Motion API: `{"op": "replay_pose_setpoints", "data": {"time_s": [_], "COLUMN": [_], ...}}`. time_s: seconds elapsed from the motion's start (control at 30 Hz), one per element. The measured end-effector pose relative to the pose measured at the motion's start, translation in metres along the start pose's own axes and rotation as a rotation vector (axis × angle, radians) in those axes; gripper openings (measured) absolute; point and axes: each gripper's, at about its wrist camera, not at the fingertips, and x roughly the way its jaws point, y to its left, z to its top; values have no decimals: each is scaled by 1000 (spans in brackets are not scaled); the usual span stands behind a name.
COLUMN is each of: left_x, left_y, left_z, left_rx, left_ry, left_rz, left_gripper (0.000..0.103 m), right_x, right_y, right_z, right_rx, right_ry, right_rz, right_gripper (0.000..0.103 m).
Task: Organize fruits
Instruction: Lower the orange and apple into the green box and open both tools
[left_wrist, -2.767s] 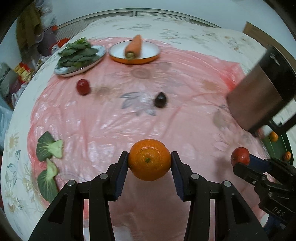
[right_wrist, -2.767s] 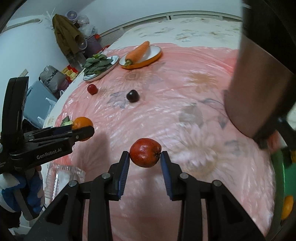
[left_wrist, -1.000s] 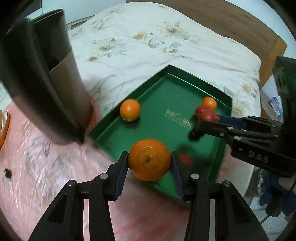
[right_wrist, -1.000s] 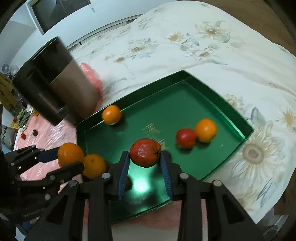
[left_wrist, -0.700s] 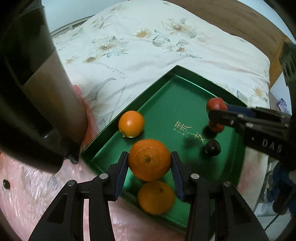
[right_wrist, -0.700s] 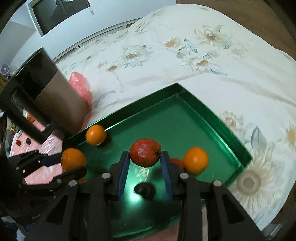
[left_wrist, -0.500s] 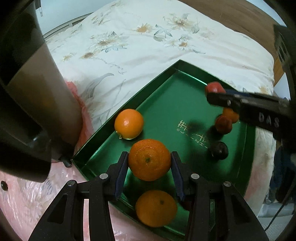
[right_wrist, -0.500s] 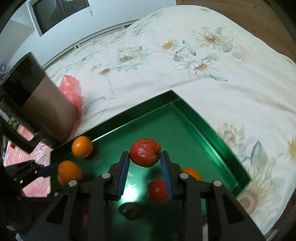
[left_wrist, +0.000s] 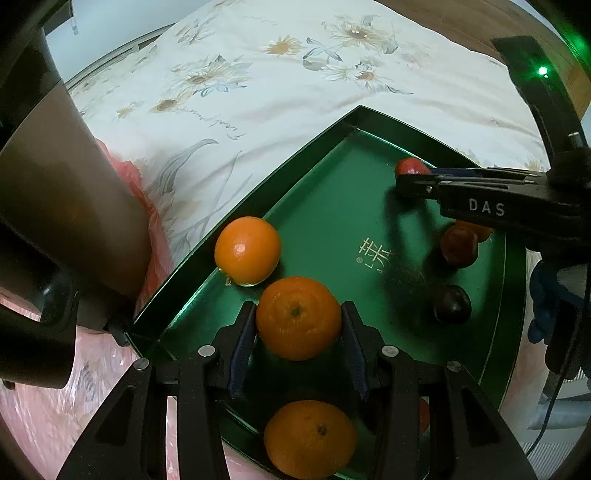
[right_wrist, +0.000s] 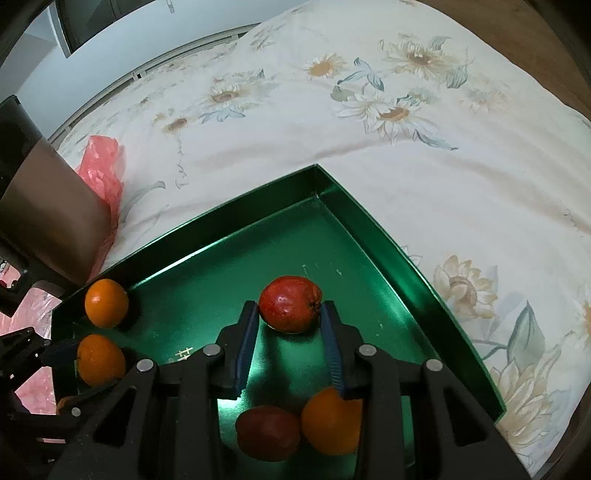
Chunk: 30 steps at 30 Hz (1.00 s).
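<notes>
Green tray (right_wrist: 229, 254) far corner lies bare (oranges (left_wrist: 247, 251) crowd the near side).

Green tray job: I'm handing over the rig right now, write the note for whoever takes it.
Left gripper: shut on an orange, over the green tray.
Right gripper: shut on a red fruit, also above the tray.
Done: lying in the tray are three oranges, a red fruit and a dark fruit.
Left: set both held fruits down in bare tray spots, open, withdraw.
</notes>
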Motion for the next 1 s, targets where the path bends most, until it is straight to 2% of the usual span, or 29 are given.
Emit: {"op": "replay_pose_setpoints", "data": {"time_s": [0.27,0.33,0.4,0.43,0.5,0.73,0.83,0.9,1.0], "left_x": [0,0,-2,-2,-4,-13,-21,-26,-32], "left_y": [1,0,-2,-3,-3,1,3,4,4], "left_z": [1,1,-1,-2,-4,-6,-6,-6,-8], "left_rx": [-14,-12,-8,-6,-4,-24,-29,-31,-27], "left_ry": [1,-1,-3,-4,-5,-19,-38,-44,-50], "left_rz": [3,9,17,20,23,13,8,1,1], "left_gripper": [41,41,41,41,41,43,51,52,52], "right_x": [2,2,0,-1,-4,-22,-29,-34,-43], "right_y": [5,6,9,10,12,16,20,23,30], "right_z": [-1,-2,-3,-4,-6,-11,-13,-14,-17], "right_rx": [-5,-3,-7,-11,-16,-7,-1,4,5], "right_ry": [5,4,-1,-4,-10,-46,-57,-66,-80], "right_rz": [-21,-25,-32,-36,-45,-56,-57,-55,-54], "right_gripper": [32,42,60,64,77,89,91,103,103]}}
